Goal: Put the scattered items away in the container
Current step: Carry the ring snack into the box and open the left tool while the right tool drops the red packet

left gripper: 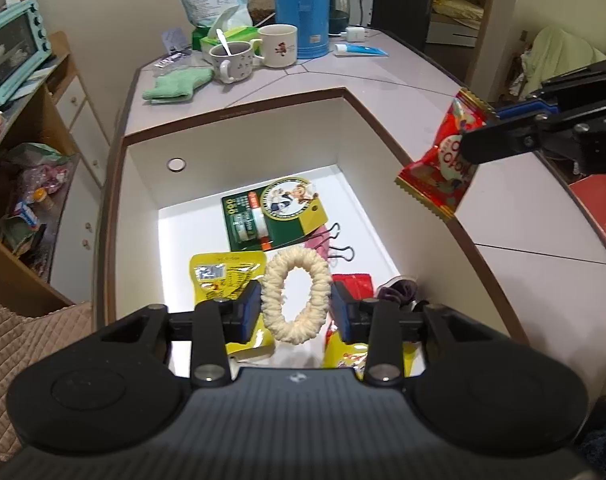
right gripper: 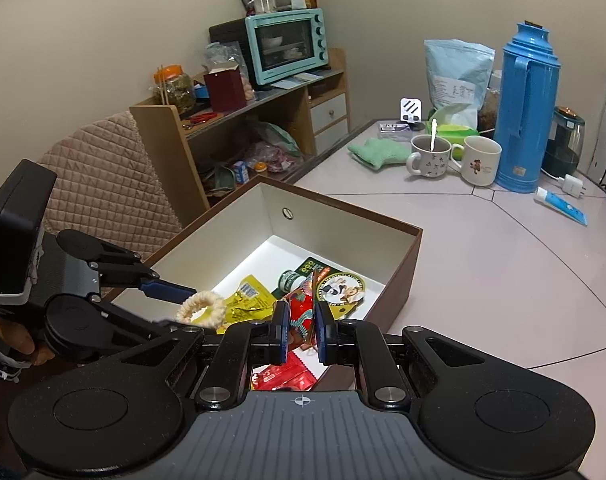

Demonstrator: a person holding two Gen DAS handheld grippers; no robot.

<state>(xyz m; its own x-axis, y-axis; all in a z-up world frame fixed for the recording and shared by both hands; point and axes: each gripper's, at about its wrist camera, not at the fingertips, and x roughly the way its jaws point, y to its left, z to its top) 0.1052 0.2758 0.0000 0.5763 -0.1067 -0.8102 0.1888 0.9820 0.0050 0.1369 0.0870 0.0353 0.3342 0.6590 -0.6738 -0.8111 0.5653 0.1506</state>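
The left gripper (left gripper: 295, 307) hangs over the open brown cardboard box with white inside (left gripper: 239, 136), its blue pads (left gripper: 250, 308) pressing a cream knitted ring-shaped scrunchie (left gripper: 295, 294) from both sides. The right gripper (right gripper: 301, 326) pinches one red foil snack packet (right gripper: 301, 308) above the box's near right rim.

Inside the box lie two yellow snack pouches, one (left gripper: 223, 276) left of the scrunchie and one (left gripper: 345, 354) partly hidden under the left gripper's right finger. Also there are one more red packet (left gripper: 357, 286), one dark purple scrunchie (left gripper: 399, 292), one green-and-yellow blister card with a small jar (left gripper: 275, 212), and one pink item with two black binder clips (left gripper: 339, 240) beside it.

Beyond the box, on the pale tabletop (right gripper: 483, 240), stand two white mugs (right gripper: 431, 156), one holding a spoon. Next to them are one green cloth (right gripper: 377, 151), one tall blue thermos (right gripper: 525, 108) and one blue-and-white tube (right gripper: 561, 211).
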